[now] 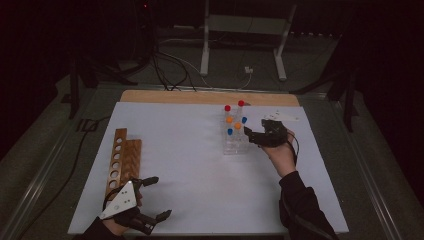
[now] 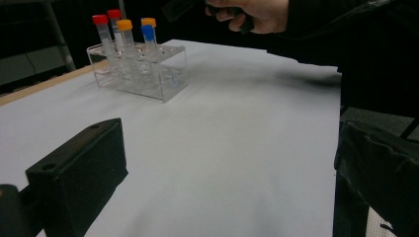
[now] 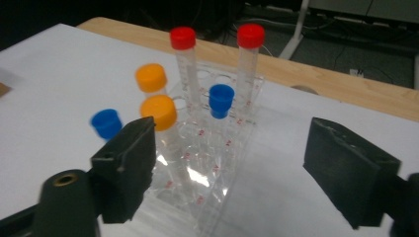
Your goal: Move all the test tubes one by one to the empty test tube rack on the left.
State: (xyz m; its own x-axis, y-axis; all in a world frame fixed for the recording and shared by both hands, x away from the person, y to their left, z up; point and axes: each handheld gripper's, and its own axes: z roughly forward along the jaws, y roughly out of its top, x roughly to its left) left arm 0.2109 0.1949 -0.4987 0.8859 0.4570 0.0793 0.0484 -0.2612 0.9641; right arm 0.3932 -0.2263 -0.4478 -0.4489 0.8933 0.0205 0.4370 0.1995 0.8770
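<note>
A clear plastic rack [image 1: 234,146] stands right of the table's middle and holds several upright tubes with red [image 1: 227,108], orange [image 1: 229,120] and blue [image 1: 230,131] caps. My right gripper [image 1: 251,136] hovers at the rack's right side, pointing left at it. In the right gripper view its jaws [image 3: 232,168] stand wide apart around the rack's near corner [image 3: 212,197], pressing on nothing; the left jaw sits just in front of an orange-capped tube [image 3: 159,111]. My left gripper [image 1: 159,199] rests open at the front left with nothing between its fingers [image 2: 79,182].
A wooden rack [image 1: 122,157] with a row of round holes lies at the left, just beyond the left gripper. White paper [image 1: 190,165] covers the tabletop, with a wooden edge at the back. Cables and a stand's legs lie on the floor beyond.
</note>
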